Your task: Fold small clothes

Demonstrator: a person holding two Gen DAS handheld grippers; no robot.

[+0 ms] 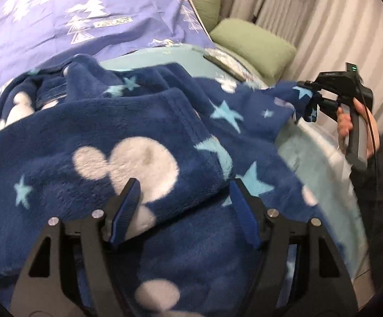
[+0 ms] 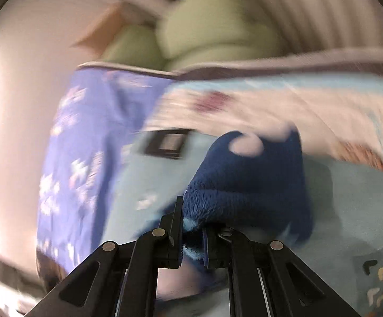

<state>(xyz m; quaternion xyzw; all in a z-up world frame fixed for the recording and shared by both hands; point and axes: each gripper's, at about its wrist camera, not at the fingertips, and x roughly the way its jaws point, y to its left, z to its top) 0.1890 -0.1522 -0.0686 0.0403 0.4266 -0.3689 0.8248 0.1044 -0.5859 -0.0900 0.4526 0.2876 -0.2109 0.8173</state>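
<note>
Both grippers are at work on one soft, dark blue fleece garment (image 1: 149, 137) with light blue stars and white blobs on it. On the right gripper (image 2: 192, 240) the two black fingers are pressed close together, and a corner of the fleece is pinched tight between them. In the left wrist view this same tool is seen far off to the side, lifted above the bed, with the fleece pulled out toward it. On the left gripper (image 1: 184, 206) the two blue pads (image 1: 128, 206) are spread wide apart, and nothing is gripped. It is held low over a thick, doubled-over part of the fleece, and whether the pads touch the cloth cannot be told.

The garment is spread in a lumpy heap on a pale blue bed sheet (image 1: 294, 150). It looks like a fold is just being started, with one corner stretched out and most of the cloth not yet flat. Next, the near edge probably needs to be gripped by the open tool, so the cloth can be pulled smooth and laid over itself.

Behind the garment a purple quilt (image 1: 67, 13) with white tree shapes is seen. Green pillows (image 1: 254, 45) are leaned by a pale curtain (image 1: 328, 26).
</note>
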